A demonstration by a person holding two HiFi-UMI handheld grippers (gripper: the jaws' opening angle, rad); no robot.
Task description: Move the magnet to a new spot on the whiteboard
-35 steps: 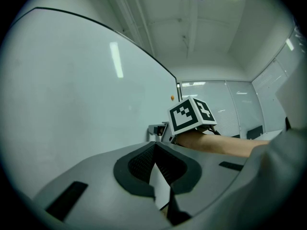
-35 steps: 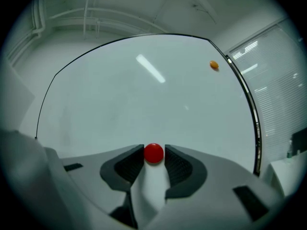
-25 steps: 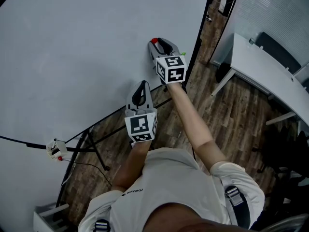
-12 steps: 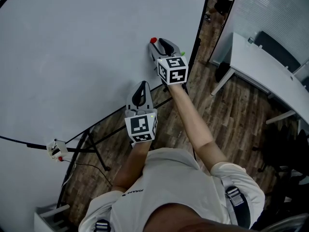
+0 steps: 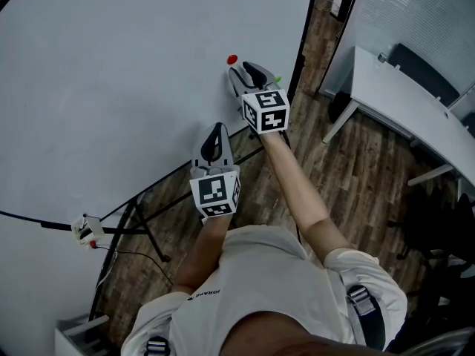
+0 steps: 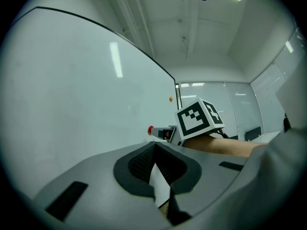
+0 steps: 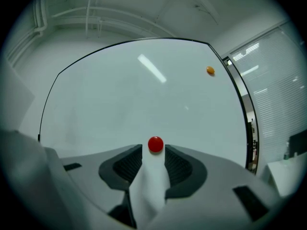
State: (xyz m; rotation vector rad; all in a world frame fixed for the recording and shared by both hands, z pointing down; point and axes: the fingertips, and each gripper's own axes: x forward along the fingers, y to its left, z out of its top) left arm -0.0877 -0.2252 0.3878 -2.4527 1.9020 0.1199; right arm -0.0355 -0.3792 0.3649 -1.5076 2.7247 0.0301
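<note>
My left gripper (image 6: pixel 154 145) hung back, jaws together, empty. My right gripper (image 7: pixel 153 153), the one nearer the red magnet (image 7: pixel 155 144), had just been opening. Its jaws stood apart, pressing nothing. The magnet sat at twelve o'clock just past its tips, stuck to the whiteboard (image 7: pixel 120 95).

Scene is viewed steeply downward from the head. Whiteboard (image 5: pixel 111 65) is seen level and close from both gripper views. Red magnet (image 7: pixel 155 144), just beyond the jaws of the right gripper (image 7: pixel 154 150), is shared by all three.
</note>
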